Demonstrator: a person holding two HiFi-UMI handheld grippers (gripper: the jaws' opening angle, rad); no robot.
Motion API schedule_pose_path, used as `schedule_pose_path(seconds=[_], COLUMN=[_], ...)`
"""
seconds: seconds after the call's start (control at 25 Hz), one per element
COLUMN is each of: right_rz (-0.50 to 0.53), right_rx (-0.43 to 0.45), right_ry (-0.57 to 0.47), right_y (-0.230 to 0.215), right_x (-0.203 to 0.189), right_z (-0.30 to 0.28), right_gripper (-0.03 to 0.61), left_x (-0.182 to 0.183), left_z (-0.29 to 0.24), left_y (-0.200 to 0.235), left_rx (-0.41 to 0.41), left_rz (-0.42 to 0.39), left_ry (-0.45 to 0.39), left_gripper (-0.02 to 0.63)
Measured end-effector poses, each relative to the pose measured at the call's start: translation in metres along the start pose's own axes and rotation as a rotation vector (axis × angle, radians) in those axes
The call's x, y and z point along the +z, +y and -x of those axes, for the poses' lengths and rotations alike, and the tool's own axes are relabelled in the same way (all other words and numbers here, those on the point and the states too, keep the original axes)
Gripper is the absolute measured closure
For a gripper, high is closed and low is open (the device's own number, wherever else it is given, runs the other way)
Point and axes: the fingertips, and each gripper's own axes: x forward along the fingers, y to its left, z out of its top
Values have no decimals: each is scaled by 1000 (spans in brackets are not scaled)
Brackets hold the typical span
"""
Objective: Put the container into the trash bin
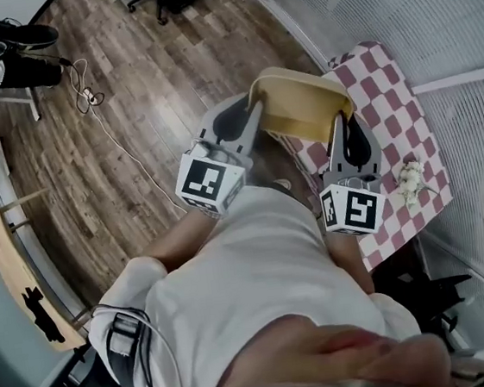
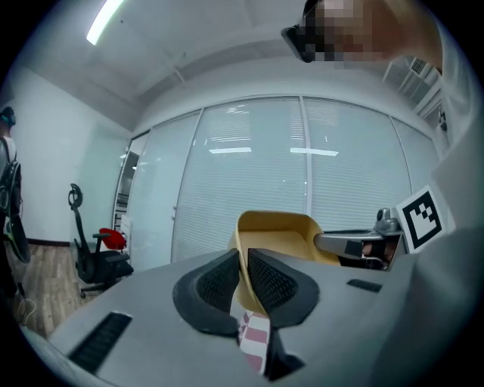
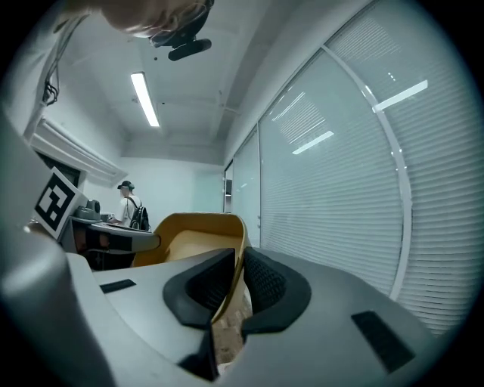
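The left tool [image 1: 253,111] is clamping one wall of the container [image 1: 300,110]. The right tool [image 1: 342,123] is clamping the opposite wall.

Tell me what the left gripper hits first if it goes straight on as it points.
The left gripper is clamped on the wall of the yellow container, which would move along. Beyond it the way looks free up to the glass wall with blinds, though depth is unclear.
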Motion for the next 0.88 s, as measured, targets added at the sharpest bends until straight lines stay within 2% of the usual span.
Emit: schedule_pose_path(seconds=[0.2, 0.52, 0.72, 0.88], right_rz=[3, 17, 18, 25], right_rx=[59, 119, 144, 169], right_ry=[-11, 4, 12, 15], right_y=[59, 143, 176, 179], right_x=[-1, -3, -2, -2], right_z=[-36, -79, -94, -97], right_gripper=[520, 520, 520, 520], left_x=[-7, -7, -7, -12], left_z=[34, 81, 101, 102], left_y=[58, 140, 170, 173], left_rx=[64, 113, 141, 141], left_rz=[15, 28, 34, 43], left_ry=[-14, -27, -21, -16], left_gripper=[554, 554, 554, 554])
